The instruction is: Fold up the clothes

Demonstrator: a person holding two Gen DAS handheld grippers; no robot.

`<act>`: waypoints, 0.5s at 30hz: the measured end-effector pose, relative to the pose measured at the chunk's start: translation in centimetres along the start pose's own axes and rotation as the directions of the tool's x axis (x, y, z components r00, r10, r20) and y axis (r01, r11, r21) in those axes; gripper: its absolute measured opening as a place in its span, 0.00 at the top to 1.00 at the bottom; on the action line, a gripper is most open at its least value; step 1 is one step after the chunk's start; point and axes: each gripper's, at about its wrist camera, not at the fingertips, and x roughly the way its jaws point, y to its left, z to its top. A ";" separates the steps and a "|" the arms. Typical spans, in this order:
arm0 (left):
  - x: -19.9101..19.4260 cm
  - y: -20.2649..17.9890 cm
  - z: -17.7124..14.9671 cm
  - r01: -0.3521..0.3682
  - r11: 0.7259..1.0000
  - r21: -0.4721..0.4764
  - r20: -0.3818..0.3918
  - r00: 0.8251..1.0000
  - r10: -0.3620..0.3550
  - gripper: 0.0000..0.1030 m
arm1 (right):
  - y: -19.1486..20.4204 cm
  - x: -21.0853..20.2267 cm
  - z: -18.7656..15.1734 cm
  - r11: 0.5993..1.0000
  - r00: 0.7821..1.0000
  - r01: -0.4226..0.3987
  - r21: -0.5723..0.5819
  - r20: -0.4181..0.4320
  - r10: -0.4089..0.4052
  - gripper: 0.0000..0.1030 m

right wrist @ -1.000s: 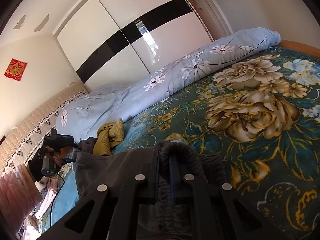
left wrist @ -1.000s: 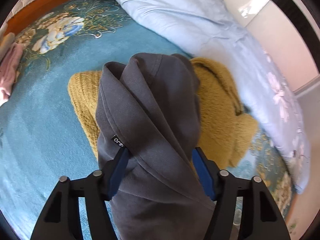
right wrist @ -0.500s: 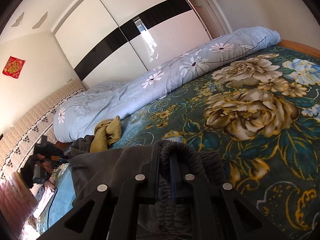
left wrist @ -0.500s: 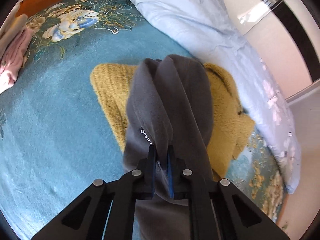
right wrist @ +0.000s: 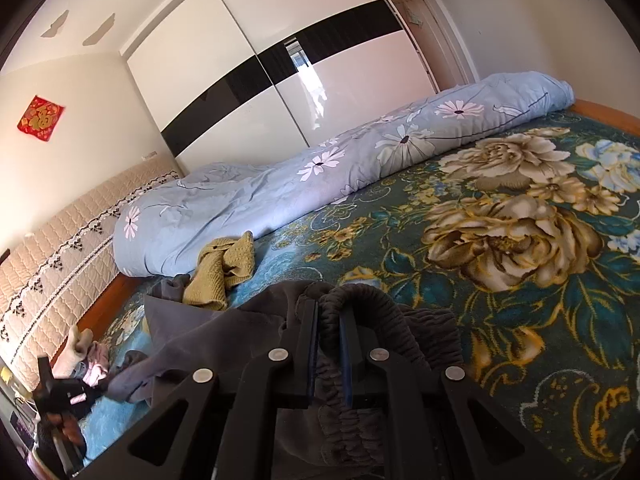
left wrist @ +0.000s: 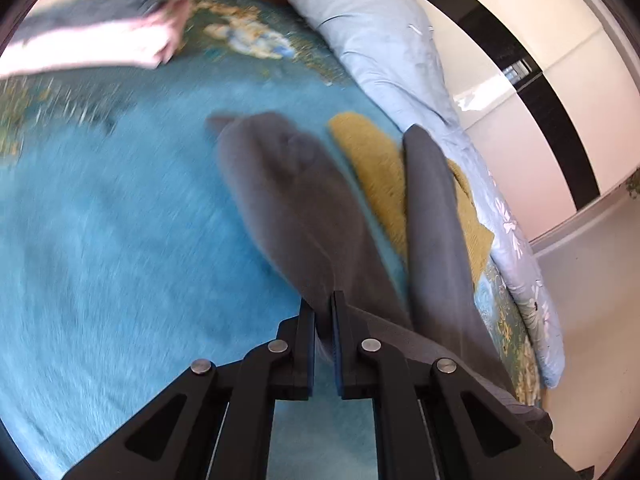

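Left wrist view: the left gripper [left wrist: 323,312] has its jaws pressed together, pinching a fold of the grey trousers [left wrist: 288,200]. From the pinch the grey cloth runs away from the camera in two legs over the teal floral bedspread [left wrist: 100,240]; the nearer leg is blurred. The mustard knitted sweater [left wrist: 376,164] lies on the bedspread between and behind the two legs, with the further leg crossing over it. Just beyond the sweater, the rolled light-blue floral duvet [left wrist: 384,40] lies along the far edge of the bedspread. A blurred stack of pink and grey clothes [left wrist: 100,40] sits well apart from the trousers, at the upper left. Right wrist view: the right gripper [right wrist: 329,344] is clamped shut on the gathered elastic waistband [right wrist: 368,304] of the same trousers, which bunch around and under the fingers and hide part of the bedspread [right wrist: 520,320] below. The trouser cloth extends left from the waistband, flat on the bedspread. The sweater [right wrist: 224,268] lies crumpled beyond the trousers, touching the foot of the duvet [right wrist: 320,184]. Behind the duvet stands a white sliding wardrobe [right wrist: 280,80] with a black band. A small heap of pale clothes [right wrist: 88,356] lies at the bedspread's left edge, near the padded headboard [right wrist: 60,248]. The left gripper [right wrist: 60,396] is visible there, small and dark; its jaw state cannot be read from this view.
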 end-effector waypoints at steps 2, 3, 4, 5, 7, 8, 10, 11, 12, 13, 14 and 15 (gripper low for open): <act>-0.1 1.7 -1.1 0.045 0.999 -0.019 0.010 0.999 -0.045 0.93 | 0.1 -0.2 0.0 1.000 1.000 0.002 0.004 0.003 -0.002 0.90; -0.4 2.1 -1.4 0.070 0.997 -0.014 0.023 0.997 -0.070 0.93 | 0.1 -0.3 -0.1 1.000 1.000 0.002 0.008 0.005 -0.002 0.90; -0.6 2.6 -1.6 0.093 0.996 -0.009 0.036 0.995 -0.093 0.93 | 0.2 -0.5 -0.1 1.000 1.000 0.001 0.015 0.009 -0.001 0.90; -0.9 2.8 -1.7 0.105 0.994 0.001 0.045 0.993 -0.105 0.94 | 0.3 -0.8 -0.1 1.000 1.000 -0.006 0.015 0.016 0.005 0.90; -1.0 3.3 -1.5 0.131 0.991 0.001 0.052 0.990 -0.131 0.94 | 1.0 -1.3 -0.1 1.000 0.999 -0.006 0.002 0.037 0.006 0.90; -1.0 3.6 -1.3 0.145 0.989 -0.008 0.051 0.988 -0.145 0.94 | 1.5 -1.4 0.1 1.000 0.999 0.000 -0.011 0.044 0.000 0.90; -0.7 3.7 -0.5 0.159 0.987 -0.026 0.045 0.987 -0.157 0.94 | 2.7 -1.2 0.8 0.999 0.998 0.015 -0.037 0.054 -0.013 0.90; -0.7 3.5 0.0 0.159 0.987 -0.018 0.048 0.986 -0.158 0.94 | 3.4 -1.0 1.3 0.999 0.998 0.021 -0.050 0.061 -0.018 0.90; -0.8 3.2 0.6 0.160 0.987 -0.009 0.052 0.986 -0.159 0.94 | 4.2 -0.7 2.1 0.998 0.997 0.023 -0.066 0.073 -0.018 0.90; -1.2 2.9 1.0 0.159 0.987 0.007 0.064 0.985 -0.159 0.94 | 5.0 -0.5 2.9 0.996 0.996 0.026 -0.081 0.086 -0.019 0.90; -1.6 2.5 1.4 0.159 0.987 0.022 0.077 0.984 -0.160 0.94 | 5.8 -0.2 3.8 0.995 0.995 0.029 -0.099 0.098 -0.020 0.90; -2.1 2.2 1.9 0.167 0.986 0.029 0.094 0.981 -0.169 0.94 | 6.7 0.1 4.7 0.992 0.993 0.035 -0.124 0.113 -0.021 0.90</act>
